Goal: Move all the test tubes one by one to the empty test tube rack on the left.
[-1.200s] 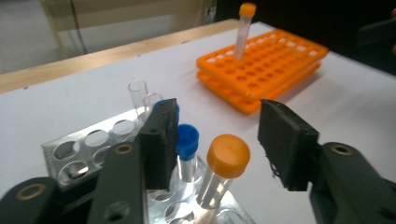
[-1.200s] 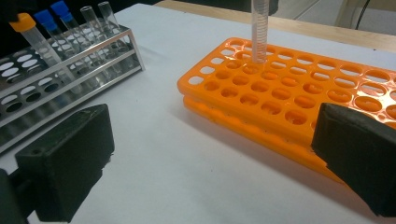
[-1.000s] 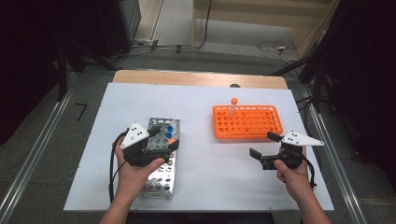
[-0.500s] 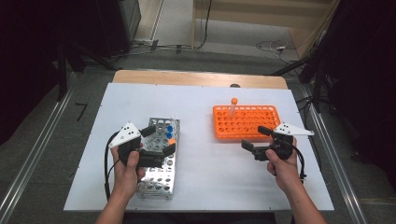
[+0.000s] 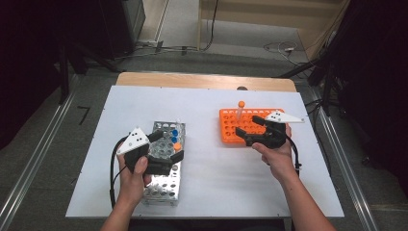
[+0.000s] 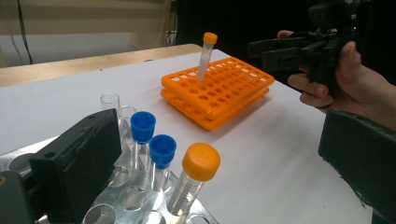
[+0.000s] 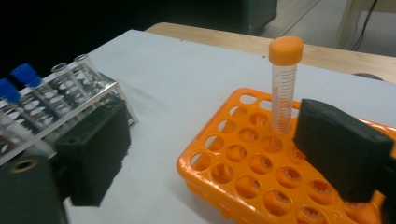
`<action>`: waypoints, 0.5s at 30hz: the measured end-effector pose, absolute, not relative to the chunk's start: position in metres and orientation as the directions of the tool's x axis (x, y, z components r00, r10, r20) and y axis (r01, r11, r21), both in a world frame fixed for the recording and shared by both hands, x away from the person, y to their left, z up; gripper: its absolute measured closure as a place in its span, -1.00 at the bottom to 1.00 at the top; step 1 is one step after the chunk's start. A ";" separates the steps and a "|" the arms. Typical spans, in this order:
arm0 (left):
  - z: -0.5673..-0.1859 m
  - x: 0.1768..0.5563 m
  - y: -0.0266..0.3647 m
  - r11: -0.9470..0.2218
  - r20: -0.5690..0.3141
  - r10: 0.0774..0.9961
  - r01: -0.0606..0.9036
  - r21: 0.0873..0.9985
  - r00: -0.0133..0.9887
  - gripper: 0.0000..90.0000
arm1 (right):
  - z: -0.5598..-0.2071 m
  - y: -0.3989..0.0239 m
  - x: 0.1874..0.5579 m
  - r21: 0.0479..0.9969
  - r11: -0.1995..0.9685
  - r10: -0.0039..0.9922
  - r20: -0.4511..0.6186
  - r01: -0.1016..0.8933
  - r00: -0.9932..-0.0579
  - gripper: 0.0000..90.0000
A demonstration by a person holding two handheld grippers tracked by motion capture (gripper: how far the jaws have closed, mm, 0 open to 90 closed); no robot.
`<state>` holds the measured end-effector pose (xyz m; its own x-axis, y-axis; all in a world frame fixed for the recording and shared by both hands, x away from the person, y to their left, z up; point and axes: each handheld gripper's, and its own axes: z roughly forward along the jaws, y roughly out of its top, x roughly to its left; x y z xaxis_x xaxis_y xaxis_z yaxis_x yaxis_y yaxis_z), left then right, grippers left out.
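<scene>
tube (image 7: 283, 84) scale marks (unreadable), no brand

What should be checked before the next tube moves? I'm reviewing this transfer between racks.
1. Left gripper open around the orange-capped tube in the metal rack: ok, pads not pressing.
2. That tube seated upright: not ok, it leans.
3. Right gripper empty over the orange rack: ok, its jaws have just been closing.
4. Free holes in orange rack: ok, one tube stands there.
5. Blue-capped tubes clear of the jaws: cannot tell.
</scene>
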<state>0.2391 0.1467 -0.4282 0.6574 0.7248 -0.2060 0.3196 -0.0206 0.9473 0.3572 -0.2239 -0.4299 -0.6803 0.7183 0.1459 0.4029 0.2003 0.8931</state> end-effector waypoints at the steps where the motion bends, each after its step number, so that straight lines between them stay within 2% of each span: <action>1: -0.428 0.239 0.146 -0.025 -0.204 0.726 0.321 0.947 0.657 -1.00 | -0.431 -0.222 0.360 0.889 0.204 0.728 0.142 0.409 -0.671 -0.66; 4: -0.428 0.238 0.145 -0.030 -0.198 0.723 0.315 0.948 0.662 -1.00 | -0.433 -0.219 0.368 0.883 0.195 0.748 0.147 0.426 -0.647 -0.49; 7: -0.428 0.239 0.143 -0.032 -0.194 0.723 0.314 0.949 0.663 -1.00 | -0.439 -0.214 0.377 0.878 0.226 0.779 0.096 0.421 -0.620 -0.30; 15: -0.429 0.239 0.142 -0.039 -0.190 0.726 0.316 0.948 0.660 -1.00 | -0.453 -0.211 0.400 0.868 0.181 0.818 0.128 0.463 -0.560 0.02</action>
<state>0.2395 0.1418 -0.4293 0.6603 0.7265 -0.1905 0.3164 -0.0391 0.9478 0.3996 -0.2107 -0.4527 -0.5601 0.8185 0.1280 0.4626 0.1808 0.8679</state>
